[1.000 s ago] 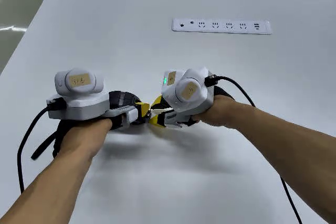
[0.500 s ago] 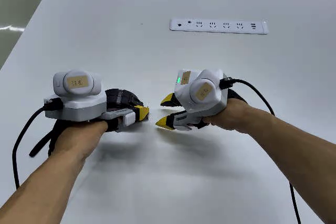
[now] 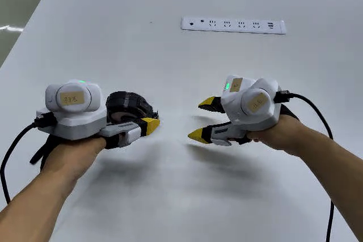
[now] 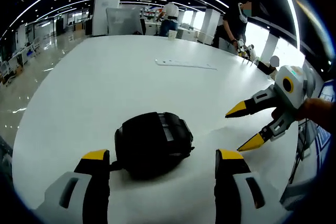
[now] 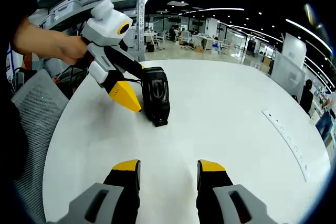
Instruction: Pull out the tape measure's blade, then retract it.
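The black tape measure point(image 3: 127, 106) lies on the white table between the jaws of my left gripper point(image 3: 144, 115). In the left gripper view the tape measure point(image 4: 152, 142) sits between the two yellow-tipped fingers point(image 4: 95, 157), which stand wide apart and clear of it, so my left gripper point(image 4: 163, 156) is open. No blade shows outside the case. My right gripper point(image 3: 202, 119) hovers open a short way right of it, holding nothing. In the right gripper view my right gripper point(image 5: 168, 166) faces the tape measure point(image 5: 156, 95) and the left gripper point(image 5: 132, 94) beside it.
A white power strip point(image 3: 232, 25) lies flat at the far side of the table point(image 3: 170, 196). Black cables point(image 3: 317, 111) trail back from both grippers. The table's left edge runs near my left arm. People stand far behind the table in the left gripper view.
My right gripper has drawn away to the right from the tape measure, and its jaws now stand open. My left gripper has shifted slightly left with the tape measure at its jaws.
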